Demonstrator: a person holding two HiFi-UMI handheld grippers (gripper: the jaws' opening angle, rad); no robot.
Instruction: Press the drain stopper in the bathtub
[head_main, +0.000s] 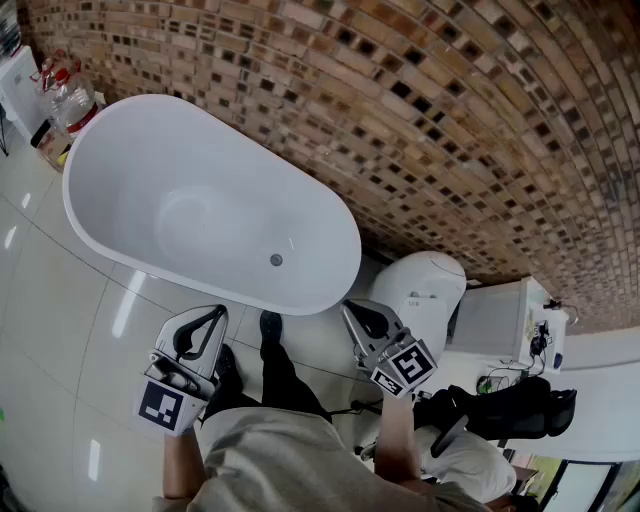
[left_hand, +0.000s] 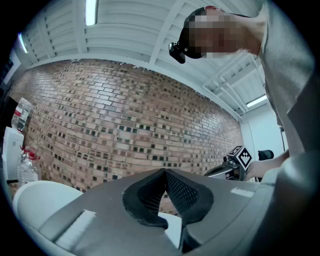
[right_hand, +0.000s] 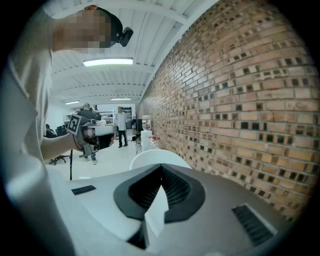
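— Where are your tools right now?
— My left tool (head_main: 216, 312) is clenched, tips meeting on nothing; my right tool (head_main: 352, 306) is clenched the same way; both hang over the floor (head_main: 60, 330), just outside the near rim of the bathtub (head_main: 150, 150) and apart from it.
— And the drain stopper?
— The drain stopper (head_main: 276, 260) sits in the tub's bottom, toward the end nearest my right tool; a brick wall (head_main: 450, 120) runs along the tub's far side; a toilet (head_main: 425, 285) stands just past that end.
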